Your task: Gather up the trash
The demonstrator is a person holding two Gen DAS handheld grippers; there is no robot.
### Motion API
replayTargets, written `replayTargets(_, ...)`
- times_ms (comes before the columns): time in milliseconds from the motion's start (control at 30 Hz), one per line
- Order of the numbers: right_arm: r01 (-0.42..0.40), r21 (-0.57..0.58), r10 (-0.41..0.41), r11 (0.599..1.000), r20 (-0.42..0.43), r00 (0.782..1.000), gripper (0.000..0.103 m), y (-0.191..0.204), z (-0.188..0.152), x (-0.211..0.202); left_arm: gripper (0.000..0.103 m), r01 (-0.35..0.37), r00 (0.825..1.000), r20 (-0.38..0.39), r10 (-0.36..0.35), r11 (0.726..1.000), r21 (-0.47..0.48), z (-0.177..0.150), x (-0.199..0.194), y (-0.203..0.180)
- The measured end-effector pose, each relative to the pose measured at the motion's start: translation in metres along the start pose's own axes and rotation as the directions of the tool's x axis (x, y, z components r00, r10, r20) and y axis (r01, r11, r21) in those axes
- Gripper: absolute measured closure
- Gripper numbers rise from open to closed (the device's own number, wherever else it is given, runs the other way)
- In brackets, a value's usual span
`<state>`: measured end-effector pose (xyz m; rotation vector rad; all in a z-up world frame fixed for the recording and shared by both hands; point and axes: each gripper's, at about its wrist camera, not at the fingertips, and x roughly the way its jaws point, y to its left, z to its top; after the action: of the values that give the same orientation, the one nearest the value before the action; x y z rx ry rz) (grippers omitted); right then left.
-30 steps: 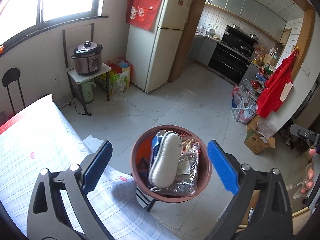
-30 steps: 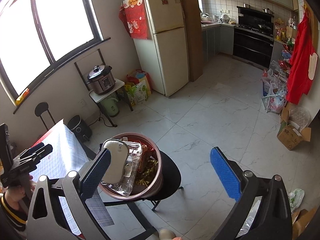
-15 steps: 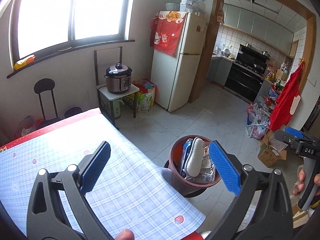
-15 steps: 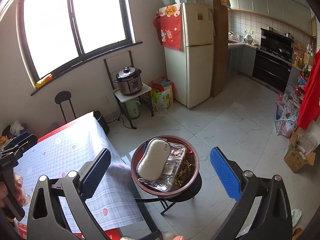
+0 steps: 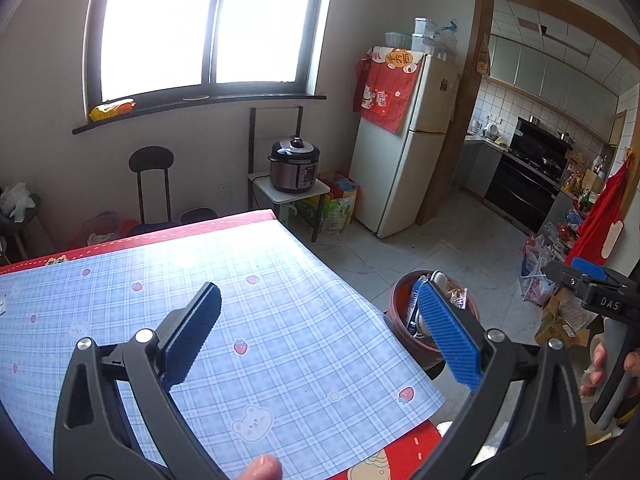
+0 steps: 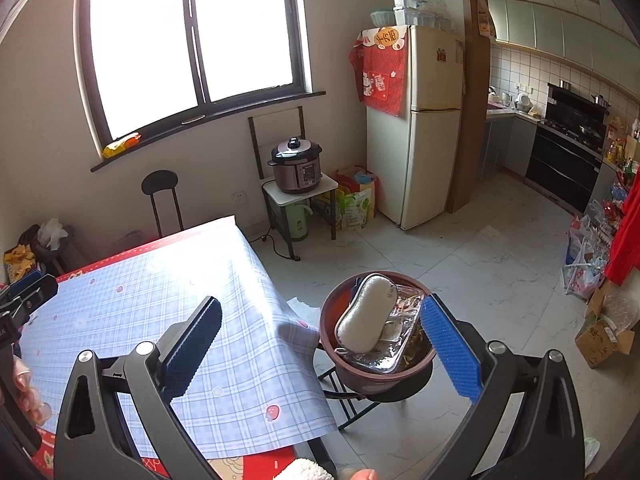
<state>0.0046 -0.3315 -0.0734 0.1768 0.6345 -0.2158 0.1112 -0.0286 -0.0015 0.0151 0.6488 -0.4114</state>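
- Left wrist view sits above the desk (image 5: 280, 320), looking forward between the left claw (image 5: 320, 340) fingers towards the window wall and fridge (image 5: 404, 140).
- Right wrist view hangs off the desk's edge, facing the same way, close above the trash bowl (image 6: 348, 372).
- Both share the desk, bowl (image 5: 396, 320), pressure cooker (image 5: 295, 164), fridge and kitchen doorway.
- Each view catches the other claw at its margin.
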Motion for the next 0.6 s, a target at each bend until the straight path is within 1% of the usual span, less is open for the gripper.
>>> replayTargets(200, -0.004, -0.005, 0.004, 1.0, 0.008, 1.0, 0.005, 0.018, -0.002, -0.006, 0.006, -0.027, 0.999, 0.04, 0.027, 1.0, 0.012, -0.003, -0.02, 0.012)
replayTargets(600, 0.014, 0.03, -0.015, 0.999, 0.026, 1.0, 0.005, 0.018, -0.006, -0.012, 0.006, -0.065, 0.996, 0.059, 0.062, 0.997, 0.052, 0.0, -0.028, 0.012)
